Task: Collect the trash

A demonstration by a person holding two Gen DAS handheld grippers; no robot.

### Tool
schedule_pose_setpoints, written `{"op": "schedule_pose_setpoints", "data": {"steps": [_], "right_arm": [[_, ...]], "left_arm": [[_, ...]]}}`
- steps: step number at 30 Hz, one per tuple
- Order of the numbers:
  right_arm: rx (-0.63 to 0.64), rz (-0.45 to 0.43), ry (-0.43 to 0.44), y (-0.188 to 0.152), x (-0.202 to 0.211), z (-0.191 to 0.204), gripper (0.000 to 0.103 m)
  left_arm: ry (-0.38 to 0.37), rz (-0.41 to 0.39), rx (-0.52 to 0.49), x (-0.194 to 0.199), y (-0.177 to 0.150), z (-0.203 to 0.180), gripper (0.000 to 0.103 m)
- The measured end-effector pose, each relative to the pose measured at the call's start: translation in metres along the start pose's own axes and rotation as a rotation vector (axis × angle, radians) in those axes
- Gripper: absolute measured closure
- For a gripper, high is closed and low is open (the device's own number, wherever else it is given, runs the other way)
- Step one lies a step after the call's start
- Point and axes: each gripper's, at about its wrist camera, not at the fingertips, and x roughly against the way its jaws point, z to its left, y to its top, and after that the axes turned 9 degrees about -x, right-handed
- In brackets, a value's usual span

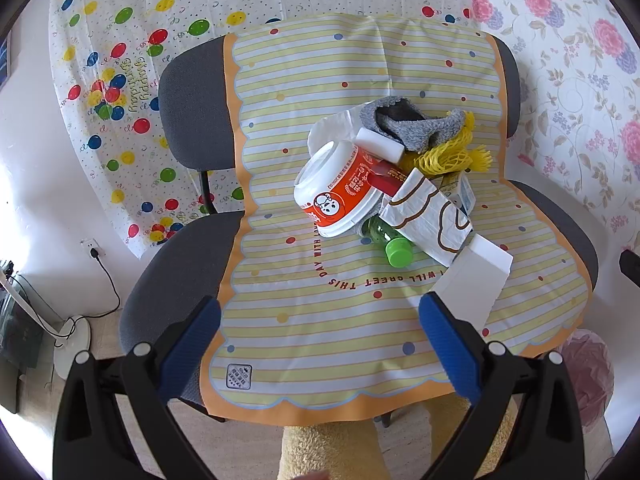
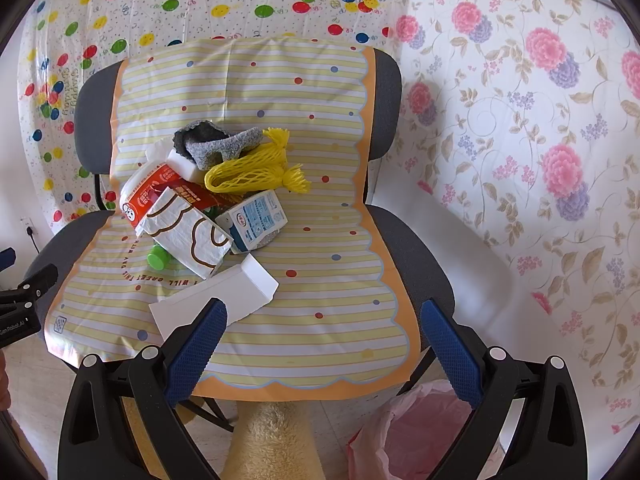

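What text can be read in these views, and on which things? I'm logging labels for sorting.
"DAY WITH LO", "WILL GREET THIS": striped cover on the chair.
"Happy Birthday": balloon sheet on the wall.
"GenRobot.AI": left tool's body.
Orange tub, milk carton, red pack: print too small to read.

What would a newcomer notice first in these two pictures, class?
A jumbled heap of rubbish in the middle of the striped plastic sheet draped over the grey chair: an orange-and-white round tub, a yellow foam net sleeve and a grey fuzzy sock. Nearer, a flat white cardboard box lies by itself. A pink-lined bin waits on the floor, lower right.
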Motion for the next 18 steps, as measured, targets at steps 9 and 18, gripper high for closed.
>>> {"op": "schedule_pose_setpoints", "data": {"steps": [9, 18], "right_arm": [[-0.001, -0.001, 0.001, 0.0001, 0.0001, -0.0002, 0.006], [0.0, -0.002, 0.002, -0.0008, 0.0008, 0.0005, 0.006]], "left_arm": [[0.0, 0.0, 0.001, 0.0, 0.0003, 0.0, 0.006], [0.0, -0.001, 0.003, 0.0002, 0.0004, 0.0025, 0.006]]}}
